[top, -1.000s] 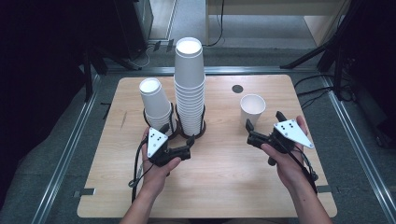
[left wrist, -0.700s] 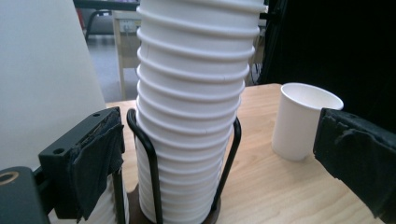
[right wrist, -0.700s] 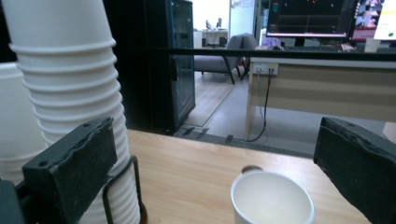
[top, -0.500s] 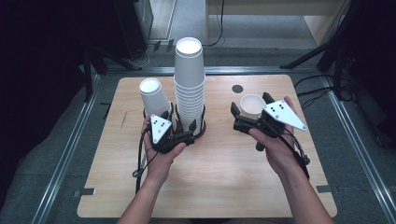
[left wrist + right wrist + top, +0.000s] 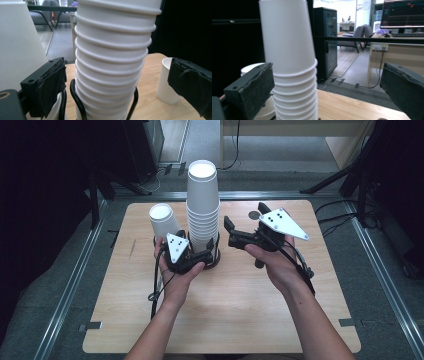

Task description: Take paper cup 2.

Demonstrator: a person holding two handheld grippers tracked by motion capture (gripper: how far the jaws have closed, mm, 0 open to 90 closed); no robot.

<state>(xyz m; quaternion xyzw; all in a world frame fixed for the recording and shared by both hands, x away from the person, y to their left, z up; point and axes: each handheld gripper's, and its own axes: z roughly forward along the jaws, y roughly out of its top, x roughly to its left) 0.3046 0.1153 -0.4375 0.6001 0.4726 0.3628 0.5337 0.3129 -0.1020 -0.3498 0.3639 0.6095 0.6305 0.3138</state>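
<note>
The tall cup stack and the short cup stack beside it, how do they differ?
The tall cup stack shows many nested rims and rises well above the short cup stack. The tall cup stack stands upright, while the short cup stack leans left. The left claw has its jaws open on either side of the tall cup stack, with the short cup stack off to one side. Both are white, upside down, in black wire rings.

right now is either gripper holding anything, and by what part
Nothing is held. The left gripper stands open around the lower part of the tall stack of white paper cups, pads apart from it. The right gripper is open too.
</note>
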